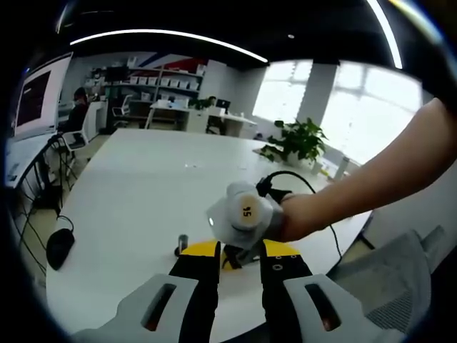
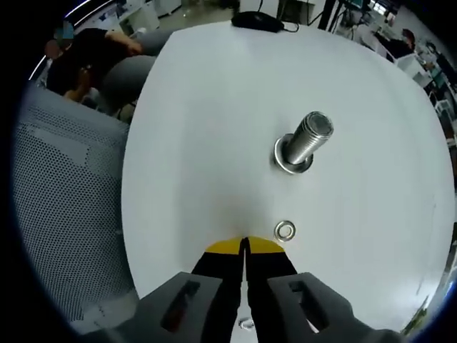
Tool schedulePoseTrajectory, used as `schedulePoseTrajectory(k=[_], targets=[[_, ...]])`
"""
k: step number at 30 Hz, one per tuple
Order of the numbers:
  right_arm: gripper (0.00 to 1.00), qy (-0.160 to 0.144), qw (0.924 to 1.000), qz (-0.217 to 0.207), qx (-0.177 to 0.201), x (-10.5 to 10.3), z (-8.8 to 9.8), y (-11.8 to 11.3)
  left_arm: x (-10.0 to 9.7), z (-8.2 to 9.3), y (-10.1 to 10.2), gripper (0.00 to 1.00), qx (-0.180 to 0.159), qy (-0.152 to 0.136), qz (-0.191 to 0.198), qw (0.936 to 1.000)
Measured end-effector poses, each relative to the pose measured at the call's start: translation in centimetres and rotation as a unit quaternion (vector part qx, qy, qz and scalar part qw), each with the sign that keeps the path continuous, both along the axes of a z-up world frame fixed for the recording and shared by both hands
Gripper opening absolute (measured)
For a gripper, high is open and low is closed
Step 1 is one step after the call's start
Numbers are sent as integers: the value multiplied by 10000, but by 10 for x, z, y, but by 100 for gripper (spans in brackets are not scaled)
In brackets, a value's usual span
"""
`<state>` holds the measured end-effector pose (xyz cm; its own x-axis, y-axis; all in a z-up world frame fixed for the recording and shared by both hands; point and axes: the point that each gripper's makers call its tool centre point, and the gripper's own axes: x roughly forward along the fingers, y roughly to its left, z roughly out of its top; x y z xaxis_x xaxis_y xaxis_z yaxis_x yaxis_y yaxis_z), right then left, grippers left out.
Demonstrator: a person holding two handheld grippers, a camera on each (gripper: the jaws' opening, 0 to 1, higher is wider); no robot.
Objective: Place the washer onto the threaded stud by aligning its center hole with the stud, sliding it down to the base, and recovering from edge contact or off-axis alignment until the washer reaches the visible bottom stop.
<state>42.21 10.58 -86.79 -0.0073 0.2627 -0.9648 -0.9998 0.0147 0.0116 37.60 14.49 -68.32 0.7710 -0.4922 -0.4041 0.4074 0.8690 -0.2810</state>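
- White tabletop [image 2: 214,128] is spreading under both my tools, with a grey mesh chair [image 2: 64,214] sitting at its 9 o'clock edge in the right gripper view.
- My hand [image 1: 307,218] is reaching in from 3 o'clock in the left gripper view, holding the right tool above the table.
- My left gripper [image 1: 239,261] is resting with its yellow-tipped jaws slightly apart, gripping nothing.
- My right gripper [image 2: 244,246] is hovering with its jaws pressed together, nothing visible between them.
- Steel threaded stud [image 2: 308,139] is standing upright at 1 o'clock from the right jaws, a seated washer [image 2: 293,163] lying around its base.
- Another loose washer [image 2: 285,230] is lying flat just beside the right jaw tips, at 2 o'clock.
- Whether a small ring [image 2: 245,324] under the jaws is a washer, I cannot tell.
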Motion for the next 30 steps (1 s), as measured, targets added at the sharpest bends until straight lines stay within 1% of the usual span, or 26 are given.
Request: schedulePoseTrajectory(k=[1,2,3,4,5,6,8,10,13,15,17,21,25,26,30], targets=[[2,23,10000,12,-50,-1,-2,-2,0,0,0,20,0,1,1,10000],[2,-10,9999,87,-109,-1,-3,-5,0,0,0,20,0,-2,3,10000],[2,-73,9997,196,-84,1,-2,-5,0,0,0,20,1,-2,3,10000],[2,-48,9999,110,-80,3,-2,-6,0,0,0,20,5,0,6,10000],[2,18,9999,-132,-59,6,-1,-9,0,0,0,20,14,6,8,10000],[2,38,9996,-256,59,9,1,-8,0,-1,0,20,16,8,9,10000],[3,107,9981,-560,215,16,9,-8,0,-1,1,20,16,14,14,10000],[3,99,9980,-572,256,20,16,-12,0,-1,1,20,23,15,20,10000],[3,22,9982,-545,242,25,21,-17,0,-1,1,20,28,24,13,10000],[3,-2,9977,-601,305,30,28,-20,0,-1,1,20,35,16,11,10000],[3,24,9959,-774,471,32,38,-19,0,-1,0,20,37,25,7,10000],[4,-113,9946,-806,646,40,58,-26,0,-2,-1,20,53,41,-34,10000],[8,-242,9916,-1018,764,51,73,-43,-1,-3,-3,20,70,56,-86,9999],[10,-330,9876,-1300,819,57,83,-62,-1,-2,-4,20,54,38,-100,9999],[12,-401,9843,-1477,876,59,94,-79,-2,-2,-7,20,79,34,-166,9998]])
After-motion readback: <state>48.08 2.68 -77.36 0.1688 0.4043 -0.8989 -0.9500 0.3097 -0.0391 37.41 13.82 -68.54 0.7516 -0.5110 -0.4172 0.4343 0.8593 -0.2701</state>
